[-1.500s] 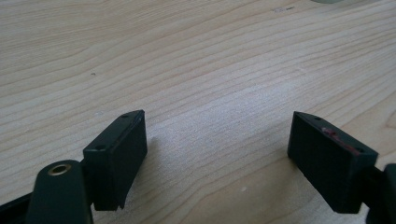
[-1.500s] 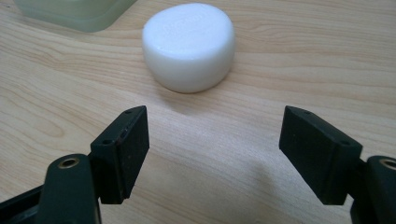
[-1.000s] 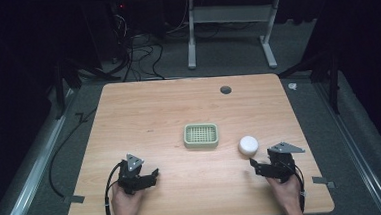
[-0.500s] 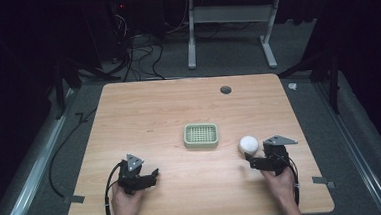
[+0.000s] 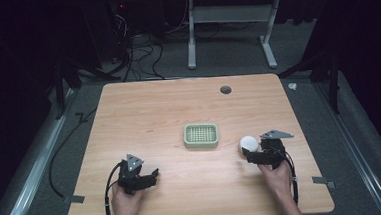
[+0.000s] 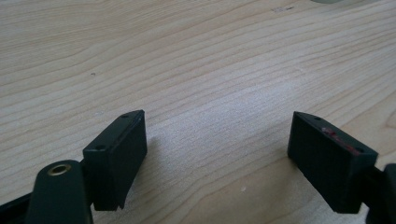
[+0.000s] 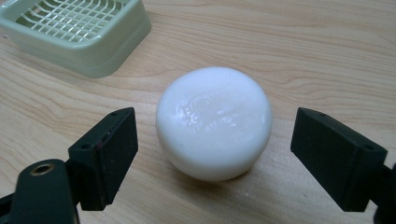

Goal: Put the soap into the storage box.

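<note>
1. My right gripper sits at about 4 o'clock on the table. Its jaws have just been opening and stand spread wide, with the soap between them but touching neither pad.
2. The soap, a round white bar, lies flat on the wood just at 4 o'clock of the green dish, near it but apart.
3. To grip well, I judge I should ease forward until the pads flank the widest part of the bar, keep the jaws level, then close slowly and evenly. The bar looks smooth and may squirt out if I pinch high or off-centre.
4. I would lift straight up before swinging toward the dish, so the bar clears its rim.
5. My left gripper rests at 7 o'clock, jaws spread over bare wood, holding nothing.
6. The table is pale wood grain with a dark grommet near 1 o'clock.
7. Beyond it the room is dark: grey carpet, tangled cables at 11 o'clock, and a white desk frame at 12 o'clock.
</note>
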A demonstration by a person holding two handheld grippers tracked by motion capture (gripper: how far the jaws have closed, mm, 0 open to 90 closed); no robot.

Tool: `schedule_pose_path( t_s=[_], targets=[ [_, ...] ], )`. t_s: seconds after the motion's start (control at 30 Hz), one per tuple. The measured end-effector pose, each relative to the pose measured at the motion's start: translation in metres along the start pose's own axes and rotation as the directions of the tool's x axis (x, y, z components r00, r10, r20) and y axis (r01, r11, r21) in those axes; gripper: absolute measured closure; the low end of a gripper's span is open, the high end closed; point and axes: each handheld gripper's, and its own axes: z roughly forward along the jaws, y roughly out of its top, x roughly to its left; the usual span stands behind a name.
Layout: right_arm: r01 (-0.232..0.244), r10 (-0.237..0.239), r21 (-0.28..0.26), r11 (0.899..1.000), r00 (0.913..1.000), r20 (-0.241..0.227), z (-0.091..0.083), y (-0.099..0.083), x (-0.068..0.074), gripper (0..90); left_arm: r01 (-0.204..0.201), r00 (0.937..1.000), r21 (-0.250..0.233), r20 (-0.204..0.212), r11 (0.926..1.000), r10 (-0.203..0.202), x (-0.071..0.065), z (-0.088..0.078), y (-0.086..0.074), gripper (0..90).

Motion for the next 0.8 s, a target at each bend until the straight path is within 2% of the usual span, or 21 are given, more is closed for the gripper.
schedule_pose_path(
  t_s=[0.47,0.8],
  targets=[
    [0.008,-0.008,0.009,1.000,0.9999,0.012,0.015,0.008,0.003,14.4,0.000,1.0000,0.000,0.000,1.0000,0.000,0.000,0.000,0.000,20.1],
    [0.001,-0.002,0.056,0.998,0.9999,0.010,0.030,0.009,0.003,14.7,0.000,1.0000,0.000,0.000,1.0000,0.000,0.000,0.000,0.000,20.2]
  ],
)
